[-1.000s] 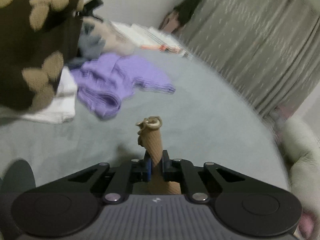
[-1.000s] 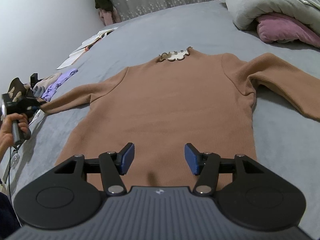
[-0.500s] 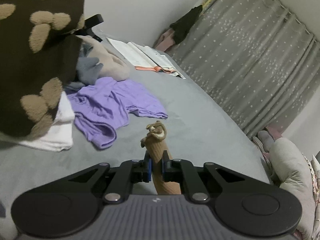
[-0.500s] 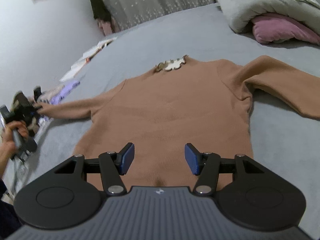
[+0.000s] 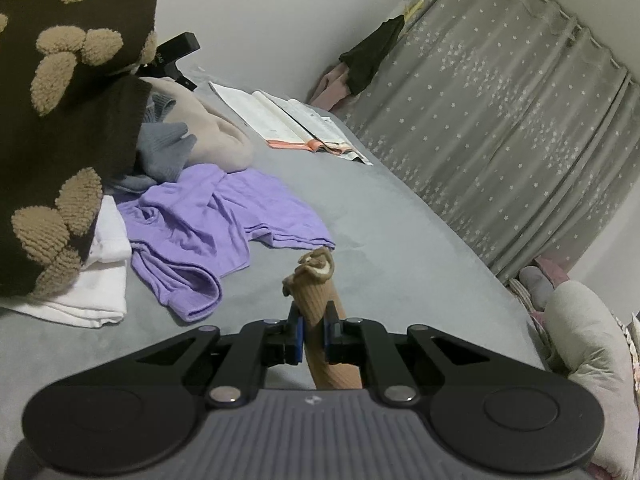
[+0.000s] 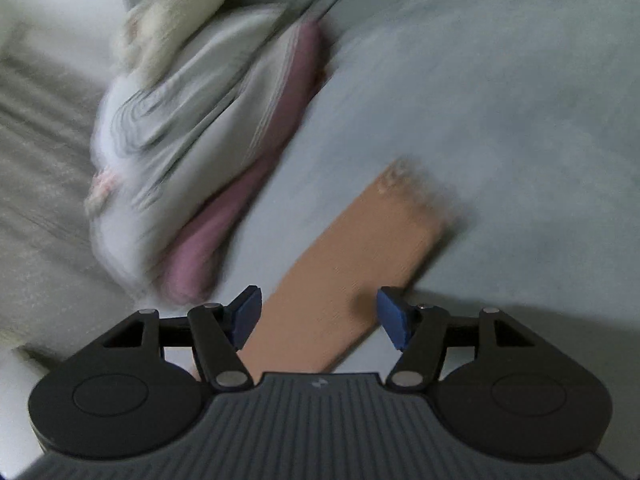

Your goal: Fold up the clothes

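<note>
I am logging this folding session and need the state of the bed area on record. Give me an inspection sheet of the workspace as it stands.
Surface: grey bedsheet, bare in the middle.
Job's things: tan ribbed sweater sleeve, one cuff pinched; the other sleeve lies flat.
Clutter: crumpled purple top, folded white cloth, brown fleece with tan paw prints, open book.
Grippers: left gripper shut on the cuff; right gripper open above the flat sleeve, its jaws just opened wider, not touching it.
Cables: nothing seen.
Surroundings: grey star-patterned curtain, pale duvet over pink pillow, blurred.
</note>
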Action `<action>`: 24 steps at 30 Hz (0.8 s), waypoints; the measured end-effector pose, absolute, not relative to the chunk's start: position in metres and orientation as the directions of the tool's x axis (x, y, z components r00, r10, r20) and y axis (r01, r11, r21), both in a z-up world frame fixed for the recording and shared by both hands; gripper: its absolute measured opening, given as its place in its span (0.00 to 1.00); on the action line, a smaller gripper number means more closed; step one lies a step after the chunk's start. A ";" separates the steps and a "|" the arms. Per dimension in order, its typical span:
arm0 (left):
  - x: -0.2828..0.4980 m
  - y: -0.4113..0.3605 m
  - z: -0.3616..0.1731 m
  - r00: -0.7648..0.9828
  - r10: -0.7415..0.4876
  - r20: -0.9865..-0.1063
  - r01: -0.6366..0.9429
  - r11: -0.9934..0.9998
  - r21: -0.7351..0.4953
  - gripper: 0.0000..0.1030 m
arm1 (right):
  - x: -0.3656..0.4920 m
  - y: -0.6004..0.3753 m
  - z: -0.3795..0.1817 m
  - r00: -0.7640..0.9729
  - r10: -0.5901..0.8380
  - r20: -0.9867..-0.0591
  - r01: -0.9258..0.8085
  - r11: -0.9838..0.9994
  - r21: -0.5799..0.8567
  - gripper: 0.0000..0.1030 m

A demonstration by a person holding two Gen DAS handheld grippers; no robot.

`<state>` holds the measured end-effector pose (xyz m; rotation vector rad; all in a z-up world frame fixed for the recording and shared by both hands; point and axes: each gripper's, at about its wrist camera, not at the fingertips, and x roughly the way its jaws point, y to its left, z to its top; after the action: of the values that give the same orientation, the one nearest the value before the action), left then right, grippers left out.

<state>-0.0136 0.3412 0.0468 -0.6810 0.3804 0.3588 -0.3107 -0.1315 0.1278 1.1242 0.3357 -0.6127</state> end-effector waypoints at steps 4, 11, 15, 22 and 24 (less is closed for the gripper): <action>-0.014 0.339 0.044 0.862 0.197 -0.467 -0.452 0.717 -0.530 0.08 | -0.321 -0.151 0.114 0.798 -0.323 -0.508 0.583 0.204 0.786 0.57; -0.015 0.343 0.041 0.859 0.187 -0.478 -0.454 0.708 -0.540 0.08 | -0.328 -0.147 0.124 0.657 -0.464 -0.595 0.739 0.239 0.630 0.60; -0.016 0.345 0.035 0.850 0.177 -0.496 -0.468 0.688 -0.555 0.08 | -0.317 -0.149 0.113 0.744 -0.378 -0.551 0.664 0.328 0.672 0.61; -0.020 0.343 0.038 0.853 0.189 -0.486 -0.468 0.688 -0.555 0.08 | -0.311 -0.146 0.114 0.771 -0.336 -0.540 0.635 0.354 0.686 0.06; -0.021 0.340 0.039 0.852 0.192 -0.486 -0.473 0.681 -0.559 0.08 | -0.314 -0.145 0.130 0.756 -0.402 -0.516 0.652 0.397 0.646 0.05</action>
<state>-0.0214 0.3401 0.0392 -0.7332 0.4110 0.3851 -0.3144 -0.1450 0.1304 0.9492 0.2977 -0.6803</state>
